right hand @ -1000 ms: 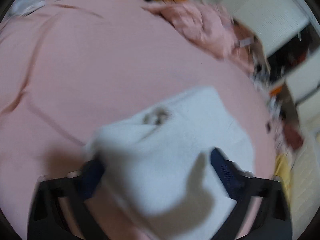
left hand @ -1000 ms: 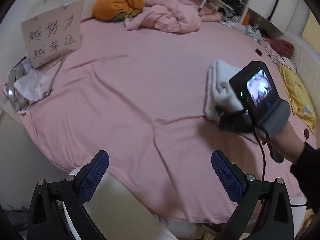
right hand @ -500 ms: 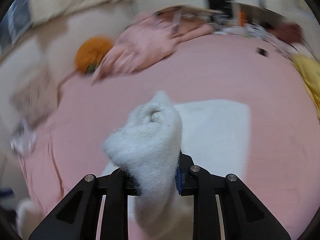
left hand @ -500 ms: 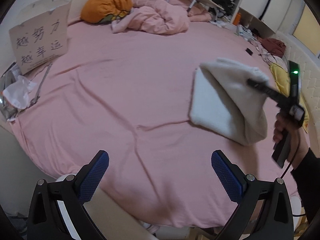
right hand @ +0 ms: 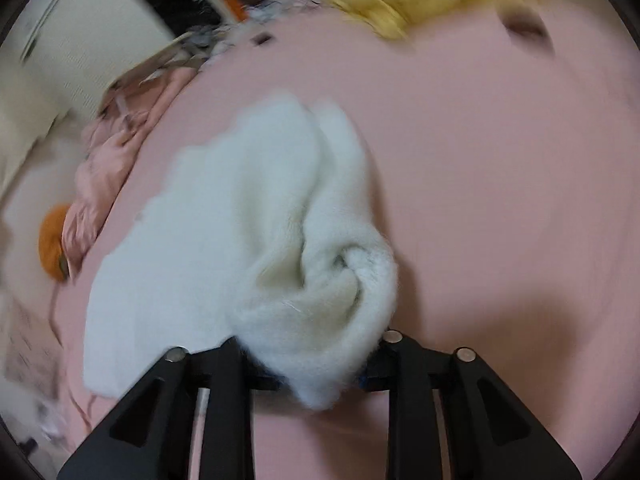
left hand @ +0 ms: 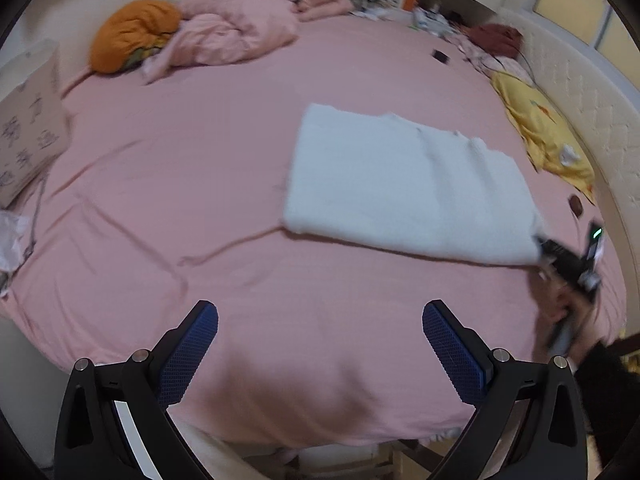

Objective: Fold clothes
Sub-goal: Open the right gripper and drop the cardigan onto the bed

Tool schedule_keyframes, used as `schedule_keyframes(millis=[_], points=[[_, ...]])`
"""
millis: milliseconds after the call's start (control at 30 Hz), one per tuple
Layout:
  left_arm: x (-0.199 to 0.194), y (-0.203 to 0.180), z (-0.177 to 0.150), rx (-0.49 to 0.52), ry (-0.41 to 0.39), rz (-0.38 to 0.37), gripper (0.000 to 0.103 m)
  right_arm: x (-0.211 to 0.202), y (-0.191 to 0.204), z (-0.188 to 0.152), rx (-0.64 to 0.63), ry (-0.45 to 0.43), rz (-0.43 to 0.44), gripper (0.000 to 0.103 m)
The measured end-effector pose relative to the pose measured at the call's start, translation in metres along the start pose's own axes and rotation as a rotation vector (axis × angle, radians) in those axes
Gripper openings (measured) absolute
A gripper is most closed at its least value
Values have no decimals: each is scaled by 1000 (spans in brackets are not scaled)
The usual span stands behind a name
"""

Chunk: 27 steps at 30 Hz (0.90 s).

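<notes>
A white fluffy garment (left hand: 400, 184) lies spread as a flat rectangle on the pink bed sheet (left hand: 240, 184), right of the middle. My right gripper (left hand: 540, 246) holds its near right corner, with a hand behind it at the bed's right edge. In the right wrist view the garment (right hand: 240, 240) bunches thickly between the fingers of the right gripper (right hand: 312, 360); the jaws are opening slightly and the cloth still fills them. My left gripper (left hand: 320, 312) hangs open over the sheet's near edge, well short of the garment, with nothing between its blue pads.
An orange pillow (left hand: 132, 34) and a crumpled pink quilt (left hand: 232, 28) lie at the far side. A yellow cloth (left hand: 548, 132) lies along the right edge, by the white padded bed surround. A cardboard sign (left hand: 28, 120) stands at the left. A small dark object (left hand: 440, 56) lies far right.
The right gripper swung far to the right and rolled, drawing the bunched white garment out into a flat rectangle on the bed. The left gripper drifted sideways, still open.
</notes>
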State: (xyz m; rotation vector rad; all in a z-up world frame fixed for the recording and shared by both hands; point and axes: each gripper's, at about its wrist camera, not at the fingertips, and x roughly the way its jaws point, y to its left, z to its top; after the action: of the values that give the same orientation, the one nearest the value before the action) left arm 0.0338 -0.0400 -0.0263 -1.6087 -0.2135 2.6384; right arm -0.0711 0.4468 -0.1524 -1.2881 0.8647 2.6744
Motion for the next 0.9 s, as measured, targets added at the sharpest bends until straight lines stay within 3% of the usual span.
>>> schedule_keyframes(millis=[67,167,200,233,267,333,367,400,467,533,600,667,733,767,800,900], points=[[3,-8,3,4,5,6,102,-5,-3,-8,-16,-57,4,34],[7,-13,11,18,0,31,102,-11,0,-2,-19,-57,-48,46],[11,-14,16,28,-1,53,102,-17,1,1,-36,-66,-95,50],[15,-15,21,36,-1,77,103,-27,-3,2,-70,-88,-177,64],[20,-14,29,43,-6,103,102,-39,-4,3,-115,-118,-264,72],[33,-17,46,59,-29,139,102,-58,2,11,-189,-181,-390,72],[40,-21,57,71,-43,149,102,-67,7,16,-204,-208,-388,72],[48,-26,68,82,-56,159,102,-74,16,21,-226,-226,-349,72],[71,-41,91,105,-60,137,102,-81,44,29,-289,-228,-170,72],[104,-59,112,108,-38,90,102,-64,73,30,-339,-166,27,72],[138,-74,124,96,-21,60,103,-38,85,29,-332,-95,86,72],[175,-76,126,80,35,94,103,-3,81,23,-318,-5,44,72],[210,-61,118,58,132,151,103,20,57,13,-297,44,-79,59],[219,-51,114,49,149,146,103,17,45,10,-301,19,-82,40],[217,-41,112,43,123,104,103,11,38,8,-316,-13,-81,31],[199,-9,114,26,91,190,103,-6,18,14,-326,-42,-131,26]])
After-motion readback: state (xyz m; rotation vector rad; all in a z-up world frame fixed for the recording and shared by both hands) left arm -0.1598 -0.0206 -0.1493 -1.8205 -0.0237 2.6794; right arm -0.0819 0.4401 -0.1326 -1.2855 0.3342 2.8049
